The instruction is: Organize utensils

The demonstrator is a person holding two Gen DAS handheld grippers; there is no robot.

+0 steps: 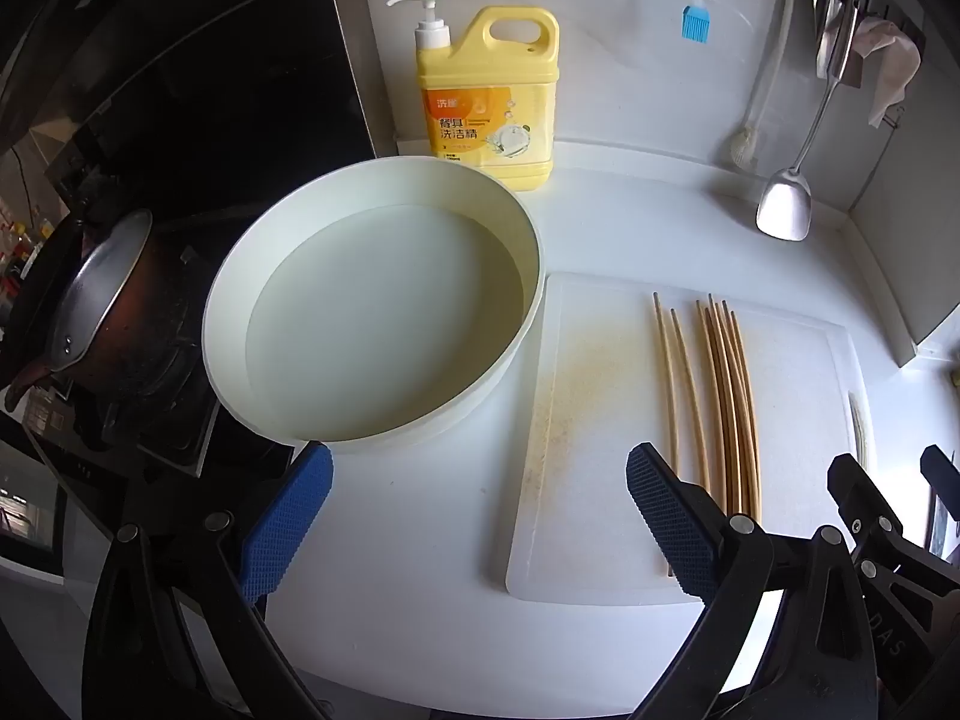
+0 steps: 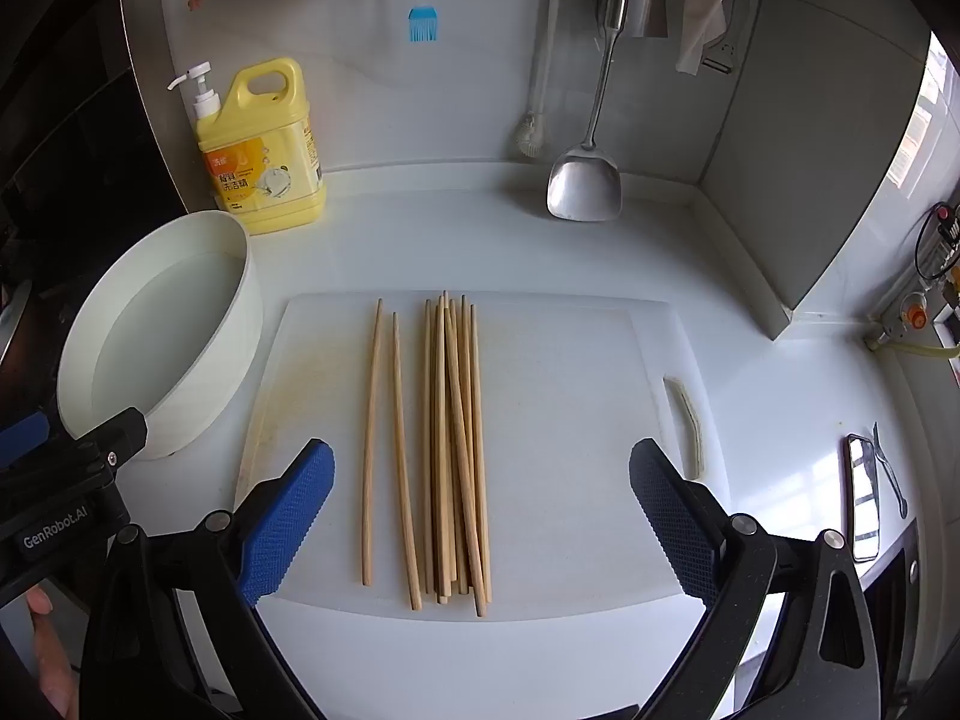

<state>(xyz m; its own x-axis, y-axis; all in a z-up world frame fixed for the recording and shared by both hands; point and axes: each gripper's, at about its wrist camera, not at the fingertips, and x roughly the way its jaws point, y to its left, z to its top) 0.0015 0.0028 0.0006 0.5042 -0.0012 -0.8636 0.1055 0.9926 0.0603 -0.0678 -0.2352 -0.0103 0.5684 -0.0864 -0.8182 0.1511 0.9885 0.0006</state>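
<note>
Several wooden chopsticks [image 2: 447, 450] lie lengthwise on a white cutting board [image 2: 570, 420]; two lie apart on the left, the rest in a loose bundle. My right gripper [image 2: 480, 516] hangs open above the board's near end, its blue pads either side of the chopsticks without touching them. In the left wrist view the same chopsticks [image 1: 720, 396] and board [image 1: 588, 420] sit right of a white round basin [image 1: 372, 306] holding water. My left gripper [image 1: 480, 522] is open over the counter in front of the basin, nothing between its fingers.
A yellow dish soap bottle [image 2: 264, 150] stands by the back wall. A steel spatula [image 2: 583, 180], a blue silicone brush [image 2: 422, 21] and a dish brush [image 2: 531, 138] hang on the wall. A dark pot [image 1: 102, 312] sits on the stove at left. A phone [image 2: 863, 498] lies at right.
</note>
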